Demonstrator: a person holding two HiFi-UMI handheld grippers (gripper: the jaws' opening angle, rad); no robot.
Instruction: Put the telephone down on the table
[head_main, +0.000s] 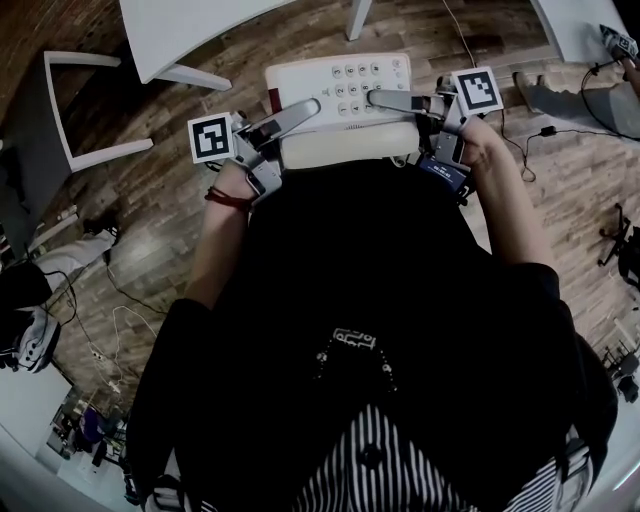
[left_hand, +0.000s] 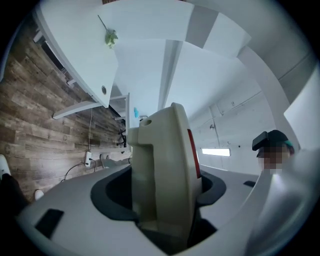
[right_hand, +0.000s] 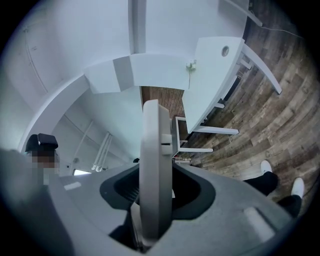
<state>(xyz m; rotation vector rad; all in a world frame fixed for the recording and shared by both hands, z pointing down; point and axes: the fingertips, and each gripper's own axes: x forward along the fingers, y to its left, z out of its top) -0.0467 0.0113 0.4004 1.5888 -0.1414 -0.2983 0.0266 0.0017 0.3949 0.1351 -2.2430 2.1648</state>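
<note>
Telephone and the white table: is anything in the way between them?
Nothing visible. The telephone, gripped by the left gripper and right gripper, hangs over the wooden floor, with the white table just ahead.

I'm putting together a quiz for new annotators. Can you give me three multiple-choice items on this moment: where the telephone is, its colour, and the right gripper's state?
1. Where is the telephone?
A. On the table
B. Held up between both grippers
C. On the floor

2. What colour is its casing?
A. Black
B. Red
C. Off-white

3. The right gripper is:
A. Open and empty
B. Shut on the telephone
C. Shut on a cable

Answers:
1 B: the telephone hangs above the floor between the left gripper and right gripper, short of the table.
2 C: the casing is pale cream.
3 B: the right gripper view shows the telephone's edge clamped between the jaws.
</note>
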